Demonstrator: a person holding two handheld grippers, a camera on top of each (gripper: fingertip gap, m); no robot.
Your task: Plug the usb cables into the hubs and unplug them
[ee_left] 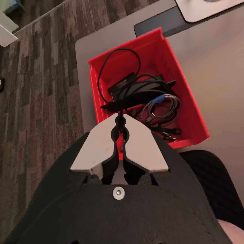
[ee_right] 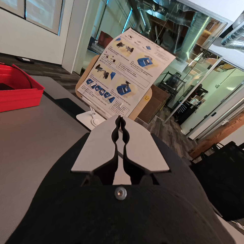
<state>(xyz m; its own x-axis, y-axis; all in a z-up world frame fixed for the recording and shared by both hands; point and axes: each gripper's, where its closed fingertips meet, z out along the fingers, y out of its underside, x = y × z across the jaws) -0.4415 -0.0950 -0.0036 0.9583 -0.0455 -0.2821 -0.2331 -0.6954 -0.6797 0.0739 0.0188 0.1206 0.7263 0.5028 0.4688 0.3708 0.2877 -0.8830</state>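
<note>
A red bin (ee_left: 182,74) sits on the grey table. In it lie black hubs (ee_left: 124,83), a coiled grey braided cable with a blue band (ee_left: 163,107), and several loose black cables with plugs (ee_left: 170,133). My left gripper (ee_left: 120,116) is above the bin's near left side, shut on a thin black cable (ee_left: 104,63) that loops up and back down toward a hub. My right gripper (ee_right: 120,117) is shut and empty, held above the table away from the bin, whose corner (ee_right: 19,92) shows at the left of the right wrist view.
A printed instruction sheet on a white stand (ee_right: 118,74) stands at the table's far edge. A dark mat (ee_left: 162,25) lies behind the bin. Carpet floor (ee_left: 39,79) lies left of the table. A black chair (ee_right: 224,178) is on the right. A person's dark sleeve (ee_left: 211,184) is near the bin. The left gripper's tips are roughly 55 cm from the right gripper's.
</note>
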